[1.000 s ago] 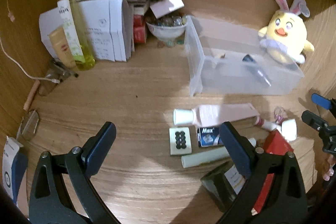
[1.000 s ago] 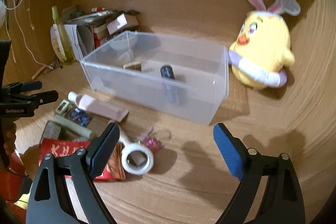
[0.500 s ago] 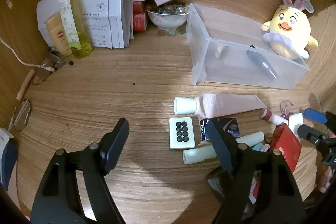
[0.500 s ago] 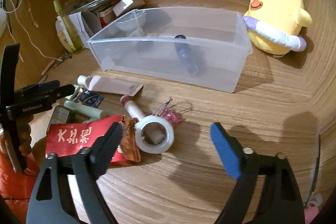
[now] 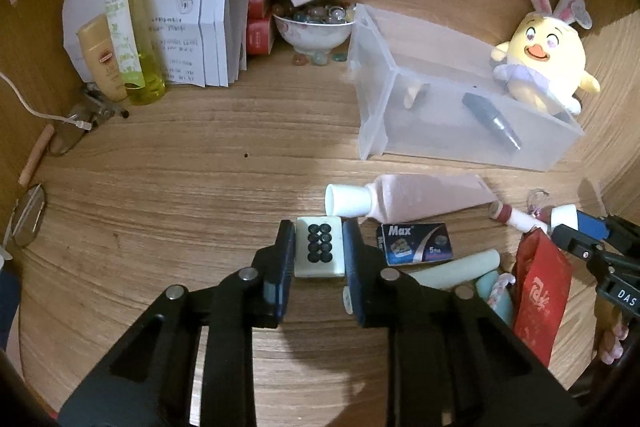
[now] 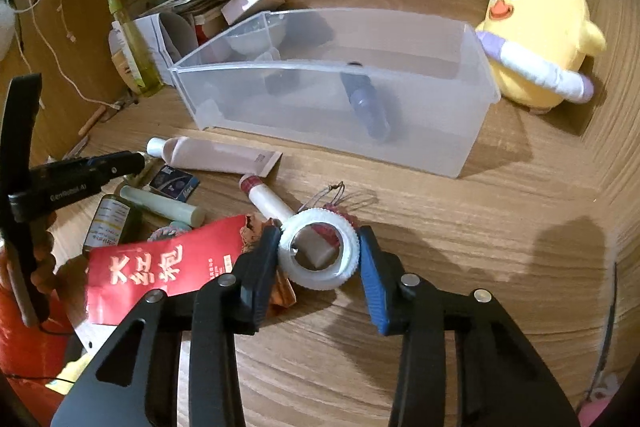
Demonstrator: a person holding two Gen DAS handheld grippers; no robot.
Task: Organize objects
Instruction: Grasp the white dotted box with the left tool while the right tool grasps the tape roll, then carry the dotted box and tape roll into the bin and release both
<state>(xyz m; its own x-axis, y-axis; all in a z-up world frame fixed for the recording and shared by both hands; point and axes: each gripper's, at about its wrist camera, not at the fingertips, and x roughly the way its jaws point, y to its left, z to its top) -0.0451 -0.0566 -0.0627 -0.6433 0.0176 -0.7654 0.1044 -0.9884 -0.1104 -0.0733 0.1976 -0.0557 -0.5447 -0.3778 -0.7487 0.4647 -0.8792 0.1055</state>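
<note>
In the left wrist view my left gripper [image 5: 319, 247] is shut on a pale green tile with black dots [image 5: 319, 246] that lies on the wooden desk. In the right wrist view my right gripper [image 6: 318, 251] is shut on a white tape roll [image 6: 318, 255], both pads touching its sides. A clear plastic bin [image 6: 460, 147] stands behind, with a dark marker [image 6: 366, 103] and a small block in it. The bin also shows in the left wrist view [image 5: 374, 115]. The left gripper shows at the left of the right wrist view [image 6: 120, 163].
Loose items lie between the grippers: a pink tube [image 5: 412, 197], a blue Max packet [image 5: 416, 243], a pale green stick [image 5: 456, 267], a red packet [image 6: 160, 263], a white lip balm [image 6: 266, 201]. A yellow plush chick [image 6: 532, 39] sits right of the bin. Bottles, papers and a bowl of stones [image 5: 316, 31] crowd the back left.
Both grippers moved down and forward and closed: the left onto the dotted tile, the right onto the tape roll.
</note>
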